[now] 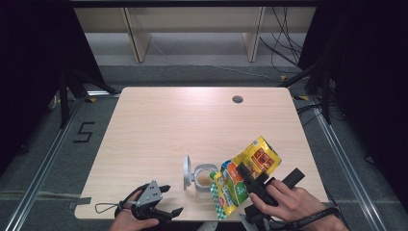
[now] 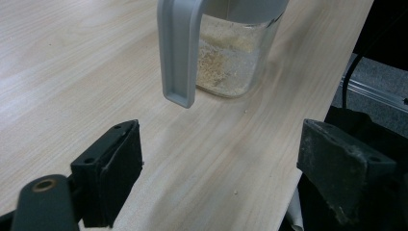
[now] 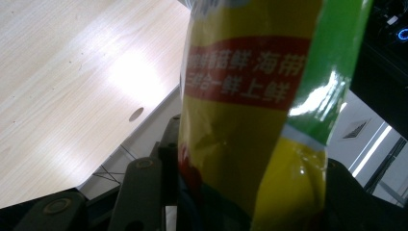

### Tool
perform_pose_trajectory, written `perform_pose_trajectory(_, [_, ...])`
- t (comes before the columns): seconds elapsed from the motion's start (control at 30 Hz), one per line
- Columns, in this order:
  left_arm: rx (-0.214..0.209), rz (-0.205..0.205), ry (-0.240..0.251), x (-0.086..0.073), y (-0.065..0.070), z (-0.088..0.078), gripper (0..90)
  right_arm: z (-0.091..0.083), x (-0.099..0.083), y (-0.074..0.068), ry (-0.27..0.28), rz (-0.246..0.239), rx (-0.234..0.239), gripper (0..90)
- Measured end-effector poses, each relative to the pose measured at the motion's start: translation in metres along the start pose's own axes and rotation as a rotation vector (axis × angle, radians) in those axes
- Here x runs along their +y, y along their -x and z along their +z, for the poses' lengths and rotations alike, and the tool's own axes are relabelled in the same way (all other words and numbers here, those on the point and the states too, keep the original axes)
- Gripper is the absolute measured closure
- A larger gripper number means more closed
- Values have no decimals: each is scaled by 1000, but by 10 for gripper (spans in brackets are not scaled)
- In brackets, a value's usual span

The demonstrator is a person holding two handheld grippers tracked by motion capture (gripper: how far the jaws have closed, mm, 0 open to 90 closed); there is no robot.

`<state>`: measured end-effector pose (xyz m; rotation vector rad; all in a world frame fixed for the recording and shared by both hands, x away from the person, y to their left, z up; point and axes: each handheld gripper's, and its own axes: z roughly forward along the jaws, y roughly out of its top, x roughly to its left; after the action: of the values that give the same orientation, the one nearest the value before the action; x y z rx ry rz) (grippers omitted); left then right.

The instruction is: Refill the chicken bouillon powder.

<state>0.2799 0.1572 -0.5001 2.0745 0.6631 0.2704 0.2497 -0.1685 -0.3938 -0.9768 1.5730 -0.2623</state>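
My right claw [image 1: 246, 179] pinches the yellow-green foil packet [image 1: 245, 172], tipped over the clear glass jar [image 1: 204, 180] beside it. Some pale powder is in; I judge pouring unfinished. My left claw [image 1: 166, 199] waits spread nearby.

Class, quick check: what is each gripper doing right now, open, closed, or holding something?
Left gripper: open, holding nothing, near the jar.
Right gripper: closed on the yellow-green packet, tilted over the jar.
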Motion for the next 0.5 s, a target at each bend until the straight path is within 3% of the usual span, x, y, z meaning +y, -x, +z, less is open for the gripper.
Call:
perform_pose_trajectory(0.07, [-4,1,-3,0,0,0,152,-1,-1,-2,-11,21,1,586])
perform_pose_trajectory(0.2, [-6,-1,6,0,0,0,152,-1,-1,-1,-10,15,2,587])
perform_pose_trajectory(0.23, [-9,-36,11,-1,2,1,152,0,0,0,2,-4,-1,587])
perform_pose_trajectory(0.27, [-9,-35,11,-1,2,1,152,-1,0,-1,-8,14,1,592])
perform_pose_trajectory(0.5, [-5,-28,5,-1,1,0,152,-1,0,0,-4,16,0,595])
